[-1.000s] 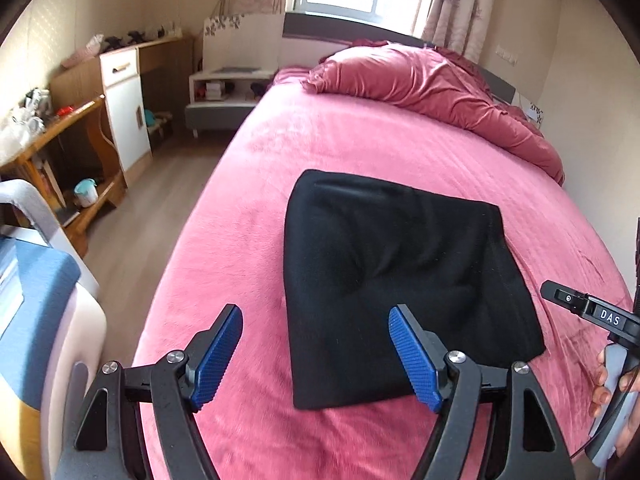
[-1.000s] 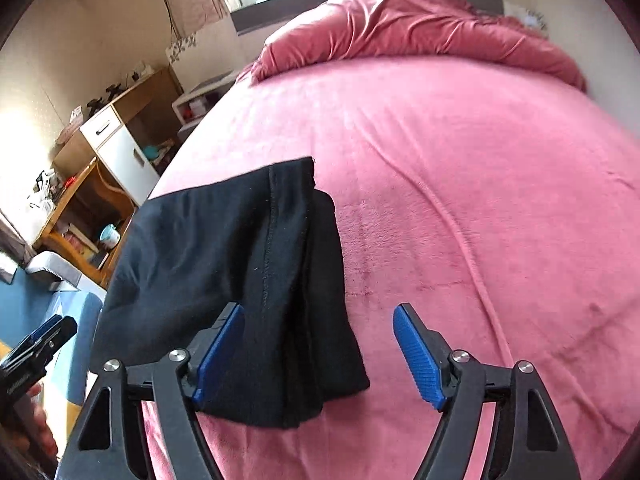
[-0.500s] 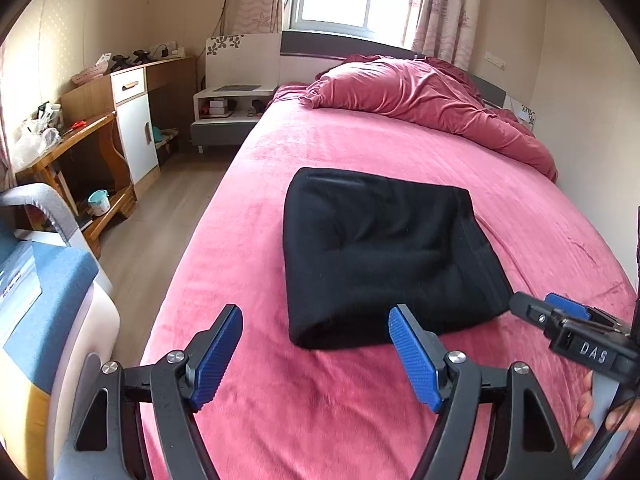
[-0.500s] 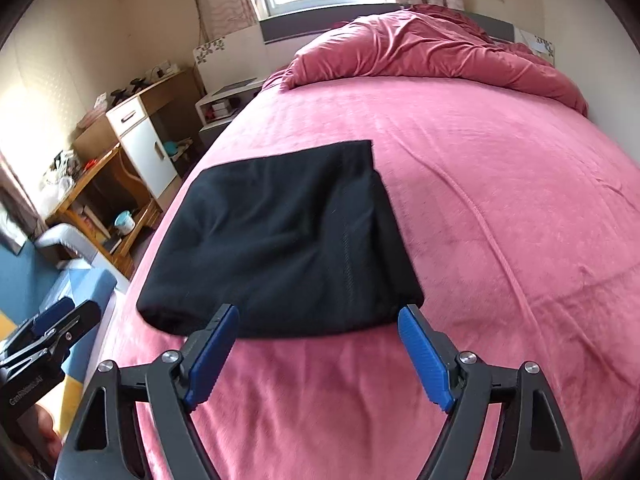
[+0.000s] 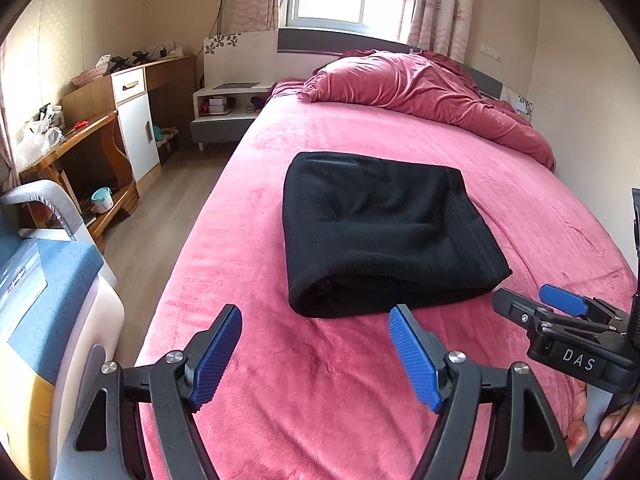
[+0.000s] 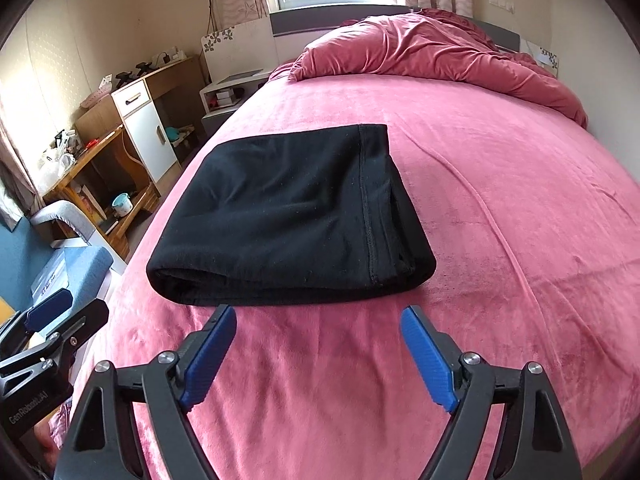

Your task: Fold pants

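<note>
The black pants (image 5: 384, 232) lie folded into a thick rectangle on the pink bed (image 5: 360, 380). In the right wrist view the pants (image 6: 288, 216) show a seamed edge on their right side. My left gripper (image 5: 314, 316) hovers just short of the near fold, open, with nothing between its blue pads. My right gripper (image 6: 318, 314) is also just in front of the pants; its jaws are opening and only bedspread lies between them. Each view catches the other gripper: the right gripper (image 5: 536, 308) at the right edge, the left gripper (image 6: 60, 312) at the lower left.
A crumpled red duvet (image 5: 420, 88) lies at the head of the bed. Left of the bed are wood flooring, a wooden desk (image 5: 72, 148), a white-door cabinet (image 5: 136, 128), a nightstand (image 5: 228, 104) and a blue-grey chair (image 5: 44, 280). A wall runs close along the right side.
Both grippers have drawn back from the pants, which now lie wholly ahead of the fingertips. The right gripper's left finger was over the pants' near corner; it is clear of them now.
</note>
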Tool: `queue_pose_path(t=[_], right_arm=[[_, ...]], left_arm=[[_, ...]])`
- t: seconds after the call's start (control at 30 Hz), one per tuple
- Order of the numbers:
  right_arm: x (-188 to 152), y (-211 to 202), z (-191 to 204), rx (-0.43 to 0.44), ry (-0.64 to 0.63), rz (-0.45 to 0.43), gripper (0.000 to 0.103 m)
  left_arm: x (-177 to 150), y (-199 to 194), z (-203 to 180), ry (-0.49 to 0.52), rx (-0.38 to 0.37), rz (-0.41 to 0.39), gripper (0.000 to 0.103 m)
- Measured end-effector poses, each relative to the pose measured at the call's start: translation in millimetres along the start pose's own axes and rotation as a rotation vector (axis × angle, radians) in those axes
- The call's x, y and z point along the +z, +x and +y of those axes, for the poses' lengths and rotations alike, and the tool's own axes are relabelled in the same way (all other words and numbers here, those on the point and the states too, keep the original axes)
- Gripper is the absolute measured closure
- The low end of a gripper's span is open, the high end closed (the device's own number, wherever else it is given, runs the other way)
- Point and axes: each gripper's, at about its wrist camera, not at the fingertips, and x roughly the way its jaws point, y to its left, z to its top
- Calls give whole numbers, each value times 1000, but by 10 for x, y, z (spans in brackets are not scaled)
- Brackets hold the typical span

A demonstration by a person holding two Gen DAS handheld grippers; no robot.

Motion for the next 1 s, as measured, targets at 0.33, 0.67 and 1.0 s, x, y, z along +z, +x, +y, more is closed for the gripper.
queue_pose_path(t=[0.33, 0.67, 1.0], right_arm=[[-33, -2, -18, -1, 0, 9, 18], [-48, 17, -56, -3, 6, 15, 18], [-50, 20, -77, -1, 6, 17, 17]], left_arm=[[4, 2, -36, 8, 34, -3, 25], [-13, 36, -39, -1, 39, 14, 25], [-9, 31, -41, 1, 38, 13, 25]])
